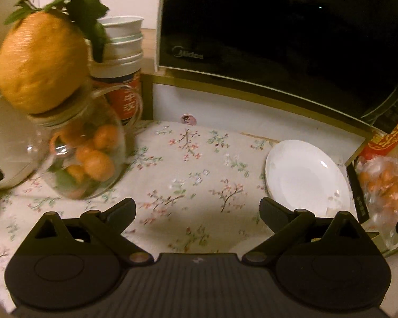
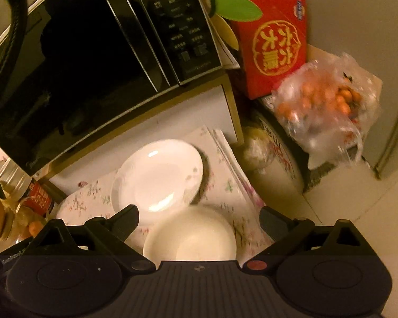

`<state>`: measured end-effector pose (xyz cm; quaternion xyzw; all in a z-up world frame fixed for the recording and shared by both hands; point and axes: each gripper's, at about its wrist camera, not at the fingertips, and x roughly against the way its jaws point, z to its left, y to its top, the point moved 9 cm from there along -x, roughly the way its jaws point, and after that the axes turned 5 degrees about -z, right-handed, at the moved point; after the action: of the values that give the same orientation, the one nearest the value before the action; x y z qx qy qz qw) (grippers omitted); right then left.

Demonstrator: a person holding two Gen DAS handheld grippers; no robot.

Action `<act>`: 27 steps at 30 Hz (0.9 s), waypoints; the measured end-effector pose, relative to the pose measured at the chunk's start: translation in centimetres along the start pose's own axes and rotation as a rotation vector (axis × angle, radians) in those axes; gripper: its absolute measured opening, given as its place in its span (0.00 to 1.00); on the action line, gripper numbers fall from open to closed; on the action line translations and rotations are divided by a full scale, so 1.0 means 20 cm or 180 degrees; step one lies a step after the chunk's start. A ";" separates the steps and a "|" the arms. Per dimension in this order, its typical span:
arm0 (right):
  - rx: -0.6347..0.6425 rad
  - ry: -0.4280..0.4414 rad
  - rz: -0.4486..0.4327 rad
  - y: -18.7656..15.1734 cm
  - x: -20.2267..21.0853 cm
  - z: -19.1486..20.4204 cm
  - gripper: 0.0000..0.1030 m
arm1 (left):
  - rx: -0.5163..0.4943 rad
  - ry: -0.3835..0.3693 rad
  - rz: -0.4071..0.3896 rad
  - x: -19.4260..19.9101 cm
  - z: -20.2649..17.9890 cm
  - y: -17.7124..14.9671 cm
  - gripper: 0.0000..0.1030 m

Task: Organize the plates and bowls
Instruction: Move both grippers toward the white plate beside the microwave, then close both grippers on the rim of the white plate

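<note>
With both pairs of fingers spread wide and empty, the white bowl (image 2: 189, 234) lies between the right fingers (image 2: 124, 221) and the plate (image 2: 158, 176) just beyond; both look glazed, slippery and breakable, best pinched at the rim.

Matte black grippers, ribbed bodies, brass pivot screws.

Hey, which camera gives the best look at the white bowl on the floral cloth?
The right wrist view. The white bowl sits between the open fingers of the right gripper, just in front of the white plate. The left wrist view shows only a pale sliver of it, at the edge of the left gripper body.
</note>
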<state>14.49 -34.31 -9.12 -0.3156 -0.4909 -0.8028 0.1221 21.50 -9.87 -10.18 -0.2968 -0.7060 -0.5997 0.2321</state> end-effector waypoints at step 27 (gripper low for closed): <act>-0.0407 0.0411 0.0380 0.05 -0.53 -0.09 0.55 | 0.0004 -0.0657 0.0266 -0.44 -0.34 -0.02 0.59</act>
<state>22.54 -37.51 -15.62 -0.2991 -0.4101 -0.8425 0.1806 27.29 -17.91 -15.20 -0.3860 -0.7135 -0.5554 0.1832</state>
